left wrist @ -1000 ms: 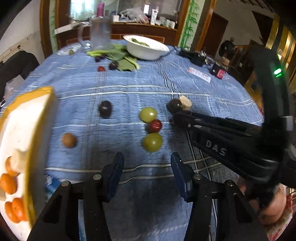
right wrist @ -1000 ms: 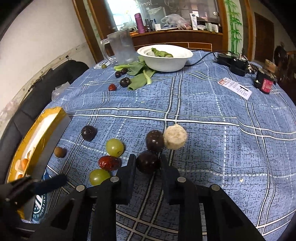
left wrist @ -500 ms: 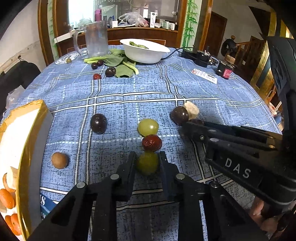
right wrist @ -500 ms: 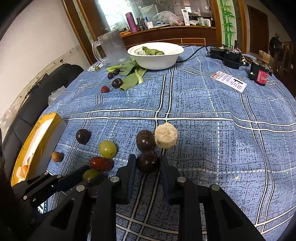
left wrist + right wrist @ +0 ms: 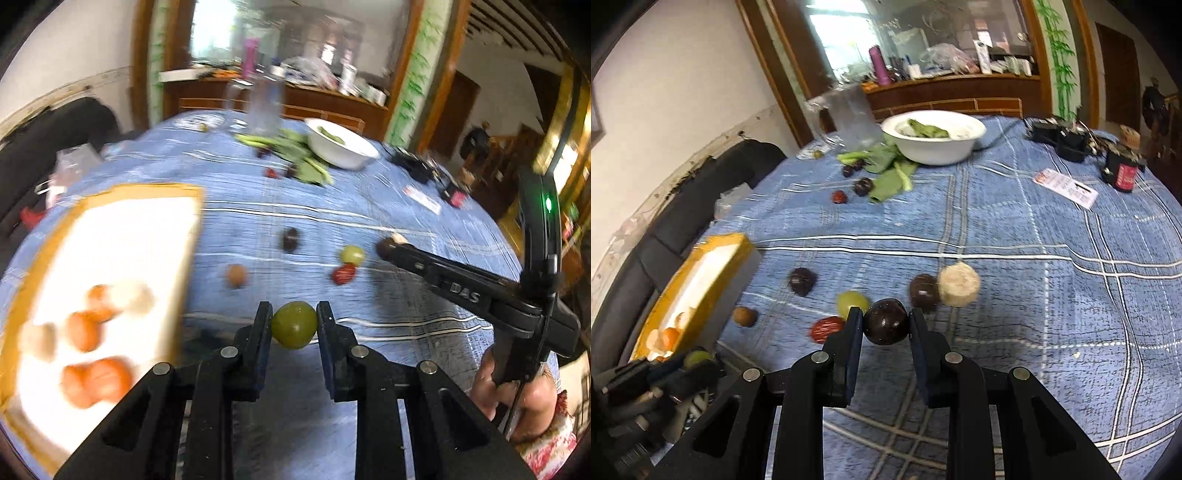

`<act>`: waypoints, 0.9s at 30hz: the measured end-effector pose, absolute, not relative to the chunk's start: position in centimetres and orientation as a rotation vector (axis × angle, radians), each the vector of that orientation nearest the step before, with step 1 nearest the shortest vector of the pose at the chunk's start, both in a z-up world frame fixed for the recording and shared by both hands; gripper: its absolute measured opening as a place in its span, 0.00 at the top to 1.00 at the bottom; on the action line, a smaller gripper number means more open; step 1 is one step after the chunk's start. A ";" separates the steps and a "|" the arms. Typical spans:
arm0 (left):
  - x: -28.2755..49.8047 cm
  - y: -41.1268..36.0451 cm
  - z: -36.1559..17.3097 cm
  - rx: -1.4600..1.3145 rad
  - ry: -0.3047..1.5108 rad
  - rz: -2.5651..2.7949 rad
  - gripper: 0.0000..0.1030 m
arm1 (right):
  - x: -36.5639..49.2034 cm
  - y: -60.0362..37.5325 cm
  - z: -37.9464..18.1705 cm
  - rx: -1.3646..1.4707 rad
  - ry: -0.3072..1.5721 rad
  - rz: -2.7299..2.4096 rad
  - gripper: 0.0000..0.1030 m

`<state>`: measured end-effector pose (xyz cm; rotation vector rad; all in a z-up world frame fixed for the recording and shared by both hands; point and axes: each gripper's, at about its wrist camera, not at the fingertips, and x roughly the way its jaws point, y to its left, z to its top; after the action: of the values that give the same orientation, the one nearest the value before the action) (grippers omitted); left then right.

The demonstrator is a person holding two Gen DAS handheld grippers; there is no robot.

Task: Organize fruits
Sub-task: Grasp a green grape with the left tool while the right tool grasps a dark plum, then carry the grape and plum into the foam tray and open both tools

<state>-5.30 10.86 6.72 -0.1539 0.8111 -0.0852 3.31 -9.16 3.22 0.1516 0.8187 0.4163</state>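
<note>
Green fruit point(image 5: 294, 325) clamped between the two fingers of the left gripper point(image 5: 294, 326), pressed from both sides, lifted clear of the blue checked tablecloth point(image 5: 406, 314). Seen also from the right wrist view at lower left, small and blurred, same green fruit point(image 5: 698, 357) in that gripper. Dark purple fruit point(image 5: 886, 322) pinched likewise between the fingers of the right gripper point(image 5: 885, 325), touching both pads, held above the cloth.

Just left of the green fruit, a yellow-rimmed white tray point(image 5: 192, 229), blurred, with several orange fruits point(image 5: 96, 380) and pale pieces inside. Same tray point(image 5: 720, 243) at the left edge in the right wrist view.

On the cloth beyond the grippers: a second green fruit point(image 5: 851, 301), a red fruit point(image 5: 827, 328) near it, a brown fruit point(image 5: 745, 316) further left toward the tray, a dark fruit point(image 5: 801, 281) beyond, another dark fruit point(image 5: 923, 293) touching a pale round piece point(image 5: 959, 284) to the right.

At the far side: white bowl point(image 5: 934, 142) with greens in it, leafy stalks point(image 5: 890, 173) beside it, small dark and red fruits near the leaves, clear jug point(image 5: 851, 116) to the left, paper card point(image 5: 1065, 186) and black devices point(image 5: 1060, 138) to the right.
</note>
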 end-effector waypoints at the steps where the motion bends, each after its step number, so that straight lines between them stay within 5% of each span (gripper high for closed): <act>1: -6.2 12.1 7.1 -0.165 0.799 -0.060 0.78 | 2.9 -8.8 3.5 0.146 0.805 0.430 0.74; 14: -13.6 26.1 7.2 -0.350 0.763 0.240 0.77 | -1.3 -3.6 5.2 0.112 0.777 0.530 0.73; 27: -14.4 28.2 4.8 -0.369 0.794 0.272 0.77 | -9.2 11.4 6.8 -0.144 0.745 0.803 0.72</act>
<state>-14.44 28.19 4.82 -0.3695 0.7943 0.2721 -9.24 11.41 6.78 -0.1437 0.7453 0.8026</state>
